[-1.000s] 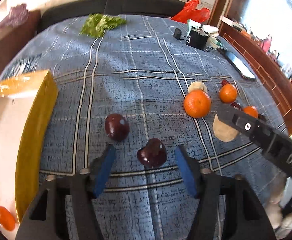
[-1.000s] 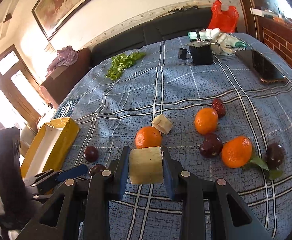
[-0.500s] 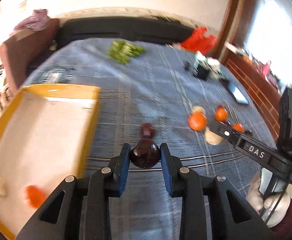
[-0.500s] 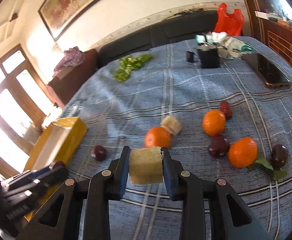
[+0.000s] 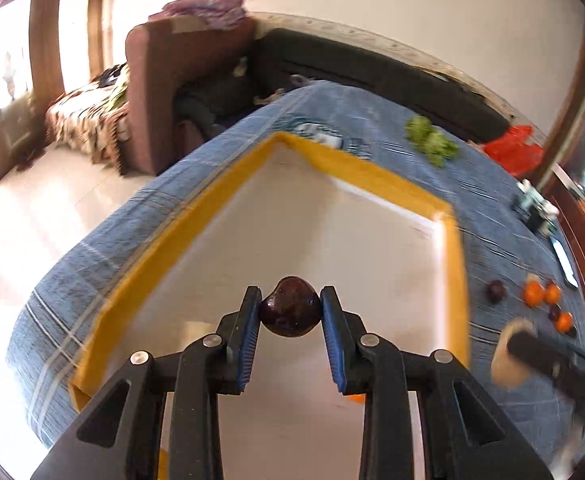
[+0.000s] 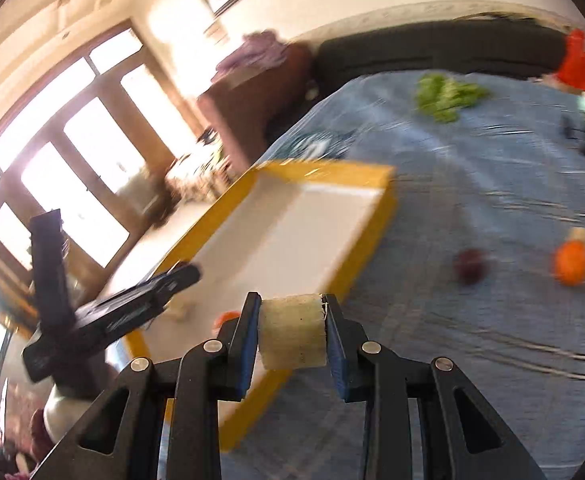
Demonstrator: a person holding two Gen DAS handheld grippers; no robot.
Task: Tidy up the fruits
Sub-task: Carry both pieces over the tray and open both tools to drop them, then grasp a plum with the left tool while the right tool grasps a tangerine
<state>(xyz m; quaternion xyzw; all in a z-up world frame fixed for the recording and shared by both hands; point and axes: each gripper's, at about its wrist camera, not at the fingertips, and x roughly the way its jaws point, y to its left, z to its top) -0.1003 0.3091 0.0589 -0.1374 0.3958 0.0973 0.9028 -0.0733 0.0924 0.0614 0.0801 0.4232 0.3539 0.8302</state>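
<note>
My left gripper (image 5: pixel 290 312) is shut on a dark red fruit (image 5: pixel 290 307) and hangs over the white floor of the yellow-walled box (image 5: pixel 356 168). An orange fruit (image 5: pixel 357 397) lies in the box, half hidden behind the right finger. My right gripper (image 6: pixel 292 330) is shut on a pale cut chunk of fruit (image 6: pixel 293 330), held above the near wall of the same box (image 6: pixel 366 248). In the right wrist view the left gripper (image 6: pixel 172 280) reaches over the box from the left. More oranges (image 5: pixel 540 294) and a dark fruit (image 6: pixel 470 266) lie on the blue cloth.
The table wears a blue checked cloth (image 5: pixel 504 216). Green leaves (image 5: pixel 432 140), a red bag (image 5: pixel 514 152), a phone (image 5: pixel 564 258) and small black items sit toward its far side. A brown armchair (image 5: pixel 164 92) and dark sofa stand beyond the table's edge.
The left gripper shut on the dark red fruit, lifted it and swung left over the box. The right gripper carried the pale chunk left toward the box.
</note>
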